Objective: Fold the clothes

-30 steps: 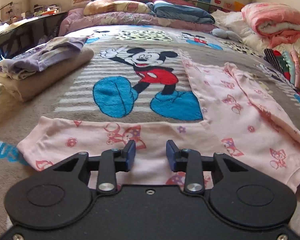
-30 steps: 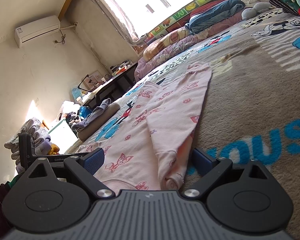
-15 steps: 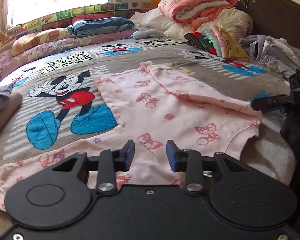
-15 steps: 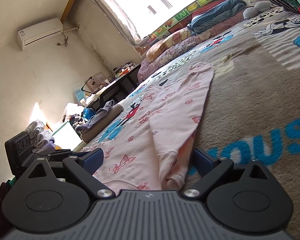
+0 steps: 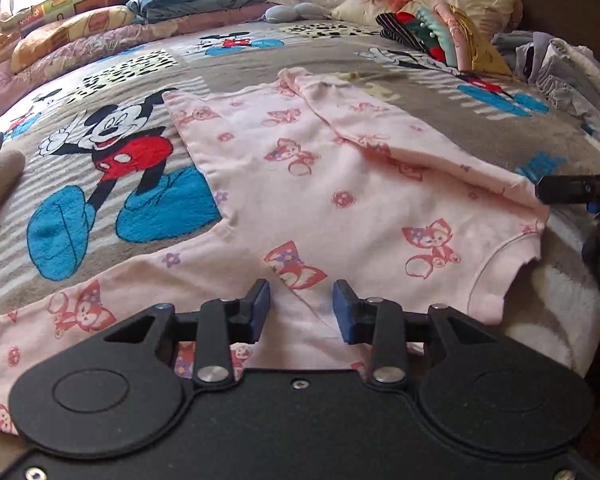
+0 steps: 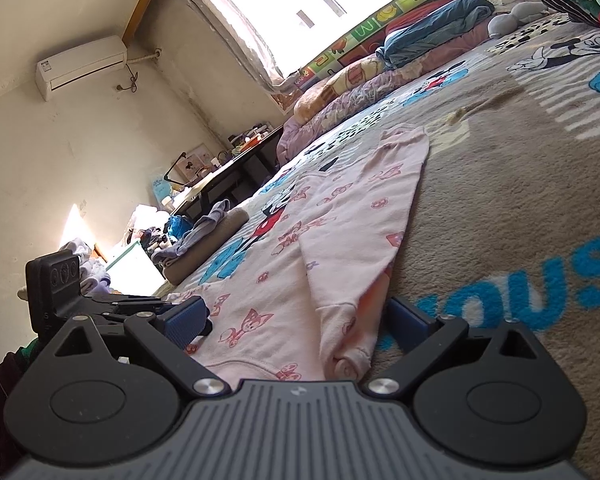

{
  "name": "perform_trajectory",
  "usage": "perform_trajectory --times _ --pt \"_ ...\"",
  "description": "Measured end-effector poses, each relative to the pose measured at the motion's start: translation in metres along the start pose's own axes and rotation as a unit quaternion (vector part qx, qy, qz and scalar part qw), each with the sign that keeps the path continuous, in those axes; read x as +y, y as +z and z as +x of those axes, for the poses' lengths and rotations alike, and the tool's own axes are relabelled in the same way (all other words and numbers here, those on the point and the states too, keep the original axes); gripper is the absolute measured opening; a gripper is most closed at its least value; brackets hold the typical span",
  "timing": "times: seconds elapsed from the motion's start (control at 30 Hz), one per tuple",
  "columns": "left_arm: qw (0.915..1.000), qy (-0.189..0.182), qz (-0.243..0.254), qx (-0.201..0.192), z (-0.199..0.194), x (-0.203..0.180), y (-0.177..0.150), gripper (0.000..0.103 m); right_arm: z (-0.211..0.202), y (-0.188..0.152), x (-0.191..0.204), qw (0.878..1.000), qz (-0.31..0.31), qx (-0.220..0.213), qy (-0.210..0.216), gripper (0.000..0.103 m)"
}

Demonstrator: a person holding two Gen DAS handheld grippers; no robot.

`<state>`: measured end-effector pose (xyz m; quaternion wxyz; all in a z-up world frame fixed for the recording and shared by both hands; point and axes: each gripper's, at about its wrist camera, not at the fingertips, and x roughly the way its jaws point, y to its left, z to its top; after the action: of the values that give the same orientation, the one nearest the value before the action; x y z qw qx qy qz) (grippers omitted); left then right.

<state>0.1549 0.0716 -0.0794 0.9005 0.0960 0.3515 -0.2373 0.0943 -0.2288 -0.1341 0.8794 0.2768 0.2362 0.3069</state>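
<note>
A pink long-sleeved shirt [image 5: 340,184] with a fox print lies flat on the Mickey Mouse blanket [image 5: 112,152]. One sleeve [image 5: 384,128] is folded over its body, and the other sleeve [image 5: 76,312] stretches out to the left. My left gripper [image 5: 300,310] hovers low over the shirt near its shoulder, jaws partly apart, with fabric under the gap but not pinched. My right gripper [image 6: 298,320] rests wide open at the bed's near edge. The folded shoulder bunch [image 6: 352,340] lies loosely between its pads. The right gripper [image 5: 572,190] also shows at the left wrist view's right edge.
A folded stack of clothes [image 6: 204,240] sits on the bed's left side. Pillows and quilts [image 5: 196,0] line the head end. A loose pile of garments [image 5: 560,64] lies at the right. A desk [image 6: 236,168] stands beyond the bed.
The left gripper has swung and shifted right, from over the outstretched sleeve to the shirt's body near the neckline. Its gap is unchanged. The right gripper has stayed still.
</note>
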Motion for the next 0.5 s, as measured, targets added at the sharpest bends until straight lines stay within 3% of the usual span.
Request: perform_trajectory --times 0.1,0.23,0.33,0.4,0.43,0.5 --pt "0.9975 0.008 -0.045 -0.053 -0.007 0.007 0.019 0.034 0.000 0.000 0.001 1.000 -0.002 0.001 -0.002 0.096" --pt "0.9923 -0.024 -0.101 -0.068 0.018 0.014 0.048 0.034 0.001 0.000 0.000 1.000 -0.001 0.001 0.002 0.097" --pt "0.9884 -0.030 -0.143 -0.040 0.052 0.025 0.064 0.035 0.000 0.000 -0.001 1.000 0.001 0.000 0.009 0.099" --pt "0.9819 0.012 -0.189 0.009 0.080 0.045 0.070 0.034 -0.001 0.000 -0.002 1.000 0.002 -0.001 0.014 0.099" --pt "0.9785 0.022 -0.205 0.015 0.086 0.053 0.073 0.034 -0.002 -0.001 -0.002 1.000 0.002 -0.002 0.016 0.099" --pt "0.9724 0.006 -0.233 -0.008 0.087 0.067 0.082 0.034 -0.002 0.000 -0.003 1.000 0.004 -0.004 0.020 0.100"
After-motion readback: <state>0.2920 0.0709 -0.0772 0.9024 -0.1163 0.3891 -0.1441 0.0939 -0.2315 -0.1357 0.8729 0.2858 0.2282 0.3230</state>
